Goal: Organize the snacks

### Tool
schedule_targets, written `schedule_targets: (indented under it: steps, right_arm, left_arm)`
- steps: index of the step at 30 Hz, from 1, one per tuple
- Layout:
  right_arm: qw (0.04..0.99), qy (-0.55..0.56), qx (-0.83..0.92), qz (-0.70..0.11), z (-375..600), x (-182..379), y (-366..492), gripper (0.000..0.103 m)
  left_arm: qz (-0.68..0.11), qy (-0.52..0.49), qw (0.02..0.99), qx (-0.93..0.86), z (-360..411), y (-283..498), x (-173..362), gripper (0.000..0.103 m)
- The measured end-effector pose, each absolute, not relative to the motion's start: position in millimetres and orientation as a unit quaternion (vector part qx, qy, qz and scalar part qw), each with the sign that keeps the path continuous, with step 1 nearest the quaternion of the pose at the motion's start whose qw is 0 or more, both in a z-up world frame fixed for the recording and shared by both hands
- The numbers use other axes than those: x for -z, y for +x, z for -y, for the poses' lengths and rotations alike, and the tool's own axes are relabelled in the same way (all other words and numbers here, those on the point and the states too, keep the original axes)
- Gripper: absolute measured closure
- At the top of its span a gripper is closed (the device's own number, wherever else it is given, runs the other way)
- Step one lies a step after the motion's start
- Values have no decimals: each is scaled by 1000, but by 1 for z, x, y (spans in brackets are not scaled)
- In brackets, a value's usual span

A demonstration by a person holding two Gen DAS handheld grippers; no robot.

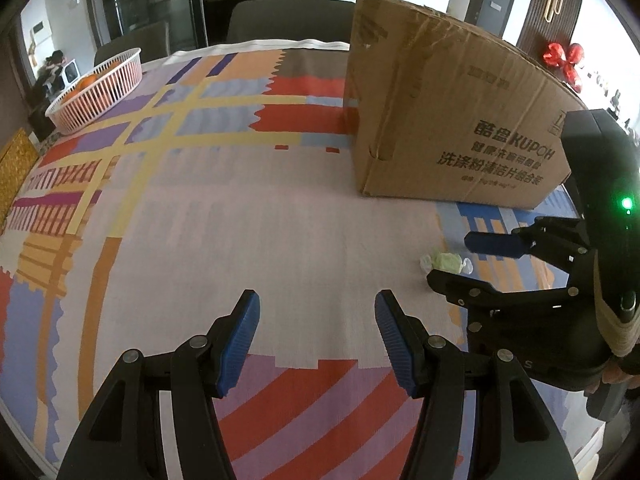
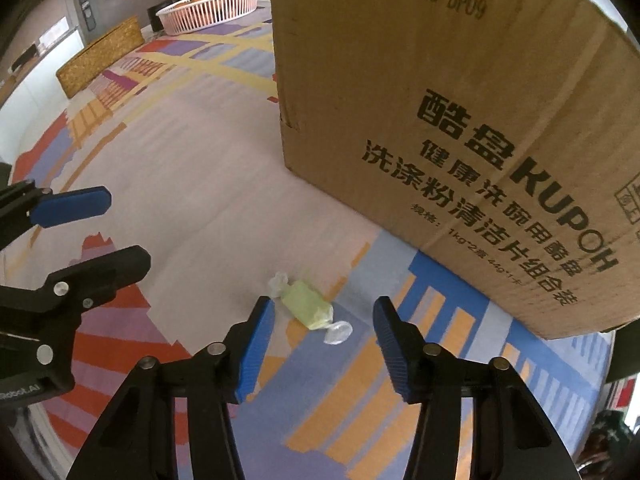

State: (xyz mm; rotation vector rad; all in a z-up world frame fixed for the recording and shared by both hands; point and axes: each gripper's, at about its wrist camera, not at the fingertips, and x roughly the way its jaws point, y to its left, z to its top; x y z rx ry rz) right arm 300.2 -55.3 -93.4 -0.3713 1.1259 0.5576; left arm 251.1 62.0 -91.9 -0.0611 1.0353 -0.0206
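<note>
I held my right gripper [image 2: 324, 344] spread and empty, its blue pads either side of the candy [image 2: 308, 309] low in the middle of the right wrist frame, because that sweet looked like my next pick. It lay on the patterned tablecloth [image 2: 192, 184] near the cardboard box [image 2: 460, 120], pale green with clear twisted ends. My left gripper [image 1: 317, 340] hung apart, likewise gaping, holding nothing.

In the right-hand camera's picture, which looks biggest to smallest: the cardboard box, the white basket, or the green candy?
1. Cardboard box, by far.
2. White basket and green candy look about alike; the basket is far off and the candy near, so I won't rank them.
</note>
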Motion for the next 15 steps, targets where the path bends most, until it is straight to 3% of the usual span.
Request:
schedule_targets:
  steps: [6,11,15]
  right_arm:
    - [792,-157,-267,-527,58,93,302,66]
    - [792,-154,-272,-525,54,93,297,83]
    - [798,-153,-265,-520,54,92,291,83]
  left_arm:
    - [-494,-30,869,8,-63,254,91,44]
    - [-491,-33,870,7,-64,253,89,44]
    - [-488,-32,872,6,-65,252,87,44]
